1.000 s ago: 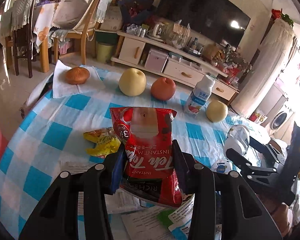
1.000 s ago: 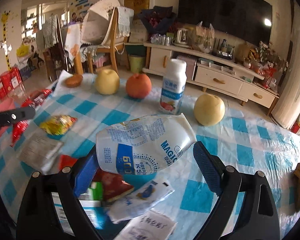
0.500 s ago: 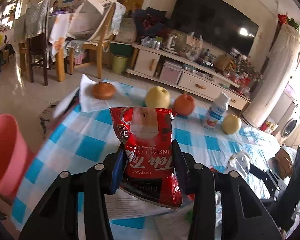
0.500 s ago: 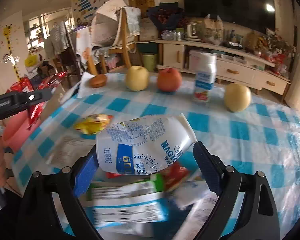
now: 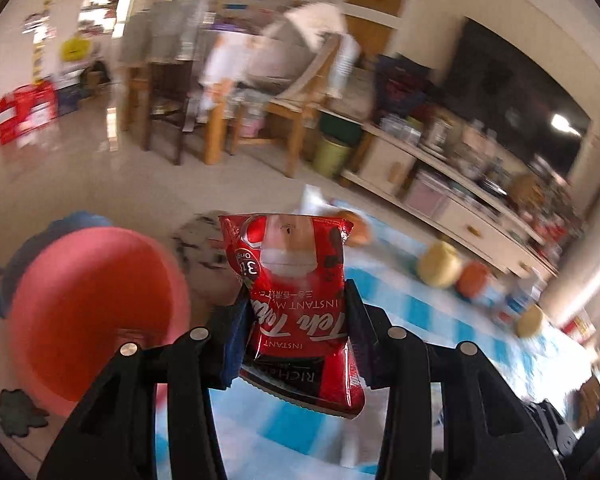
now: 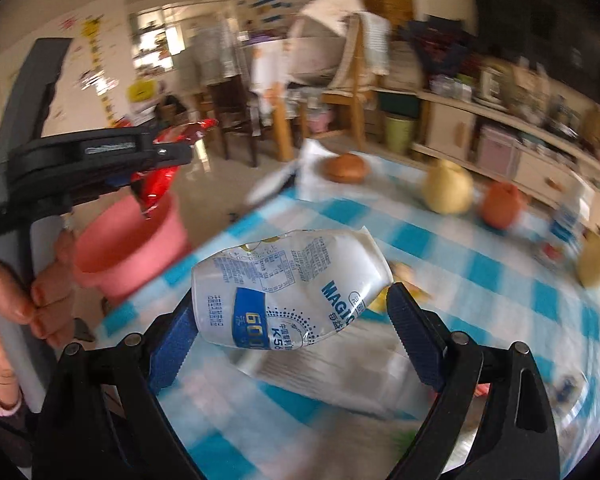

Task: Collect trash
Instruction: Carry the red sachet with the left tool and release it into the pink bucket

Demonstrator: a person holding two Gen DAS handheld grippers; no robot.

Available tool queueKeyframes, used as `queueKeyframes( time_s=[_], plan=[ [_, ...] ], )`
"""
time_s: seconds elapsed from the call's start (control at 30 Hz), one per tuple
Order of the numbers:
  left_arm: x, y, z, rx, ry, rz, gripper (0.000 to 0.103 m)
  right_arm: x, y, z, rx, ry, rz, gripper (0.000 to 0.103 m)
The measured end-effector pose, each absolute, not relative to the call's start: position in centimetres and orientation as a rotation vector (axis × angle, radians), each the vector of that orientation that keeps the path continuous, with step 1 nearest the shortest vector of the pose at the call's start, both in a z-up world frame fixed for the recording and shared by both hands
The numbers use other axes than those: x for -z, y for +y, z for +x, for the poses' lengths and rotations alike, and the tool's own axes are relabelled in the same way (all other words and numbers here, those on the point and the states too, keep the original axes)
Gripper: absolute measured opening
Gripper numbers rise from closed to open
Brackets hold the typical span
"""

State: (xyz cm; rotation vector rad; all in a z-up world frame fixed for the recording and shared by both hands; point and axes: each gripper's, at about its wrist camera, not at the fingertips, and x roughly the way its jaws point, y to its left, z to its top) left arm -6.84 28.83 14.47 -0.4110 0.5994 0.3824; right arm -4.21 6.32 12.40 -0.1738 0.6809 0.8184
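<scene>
While a second ago both tongs worked over the littered table (image 6: 440,240), they have since swung off its edge toward the pink bin (image 6: 128,248). The left tongs (image 5: 296,320) stay clamped on the red sachet (image 5: 296,300), which in the right view hangs just above the bin's mouth. The right tongs (image 6: 292,308) stay clamped on the crushed bottle (image 6: 288,288), with the bin ahead to their left. Judging by this, the sachet drop comes next, then the bottle.
</scene>
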Motion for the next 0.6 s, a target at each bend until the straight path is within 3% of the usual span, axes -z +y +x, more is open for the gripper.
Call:
queueKeyframes(
  time_s=[0.23,0.6],
  plan=[
    [-13.2,39.6,-11.5,-0.625,0.591,-0.575,0.045,-13.9,17.3,-5.5,-1.001,0.645,-0.269,0.091],
    [-9.7,46.7,-14.1,-0.738,0.626,-0.74,0.049,-10.4,31.4,-7.5,-1.145,0.587,-0.575,0.095]
  ],
)
